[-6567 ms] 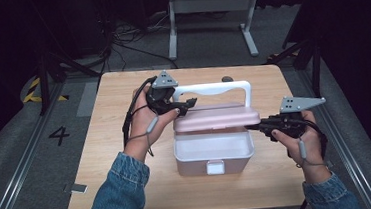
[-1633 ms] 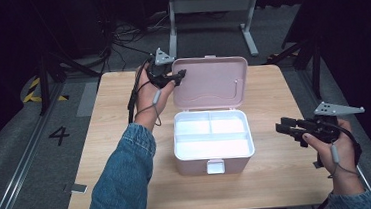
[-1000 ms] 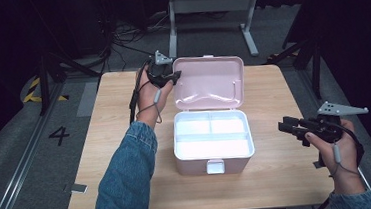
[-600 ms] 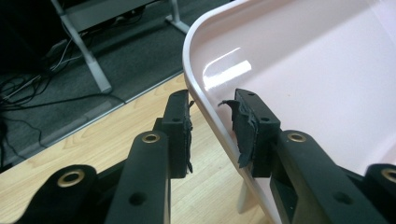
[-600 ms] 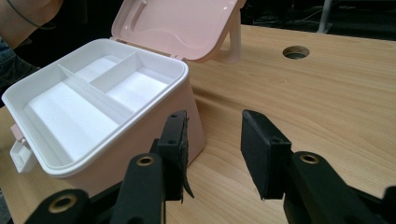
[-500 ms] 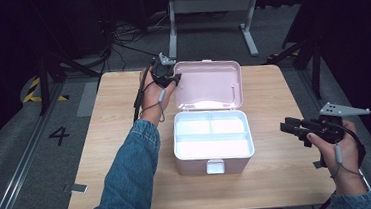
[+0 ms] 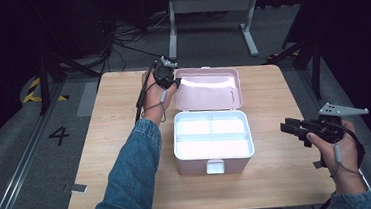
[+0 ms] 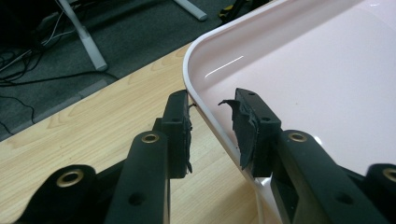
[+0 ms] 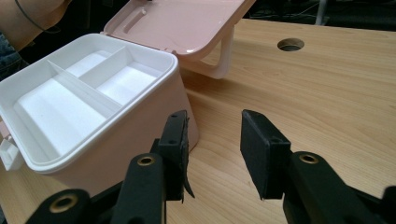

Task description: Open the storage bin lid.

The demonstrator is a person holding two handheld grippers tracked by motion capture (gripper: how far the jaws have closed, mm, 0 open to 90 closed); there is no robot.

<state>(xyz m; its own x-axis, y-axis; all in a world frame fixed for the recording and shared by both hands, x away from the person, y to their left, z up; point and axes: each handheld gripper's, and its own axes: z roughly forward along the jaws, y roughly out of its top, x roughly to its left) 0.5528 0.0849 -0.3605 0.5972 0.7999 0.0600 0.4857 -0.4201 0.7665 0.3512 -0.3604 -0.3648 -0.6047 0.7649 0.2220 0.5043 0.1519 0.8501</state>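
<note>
Box-opening work is nearing its end here, judging by how things are lying. Nearest, at the lower right of the high view, the right tongs (image 7: 288, 128) are hovering beside the pink box (image 7: 213, 161), their jaws standing released with nothing between them. In the right gripper view those tongs (image 9: 212, 140) are pointing past the box's near corner, apart from its wall.

The box is sitting in the middle of the counter (image 7: 116, 140), its white latch (image 7: 215, 166) facing the lower edge of the frame. Its white tray (image 7: 212, 137), split into compartments, is lying bare and looks empty.

Farther back, the lid (image 7: 207, 90) is leaning wide open behind the box, tilted back toward the top of the frame. At its upper left corner the left tongs (image 7: 169, 80) are reaching in. In the left gripper view the jaws of the left tongs (image 8: 212, 126) are straddling the lid's rim (image 8: 205, 112): the outer pad is meeting the edge, while the inner pad is standing off over the pink inside, so they are looking loosened rather than clenched.

The step in hand seems to be letting go of the lid. Next, the left tongs need to be drawing clear sideways without nudging the lid shut.
</note>
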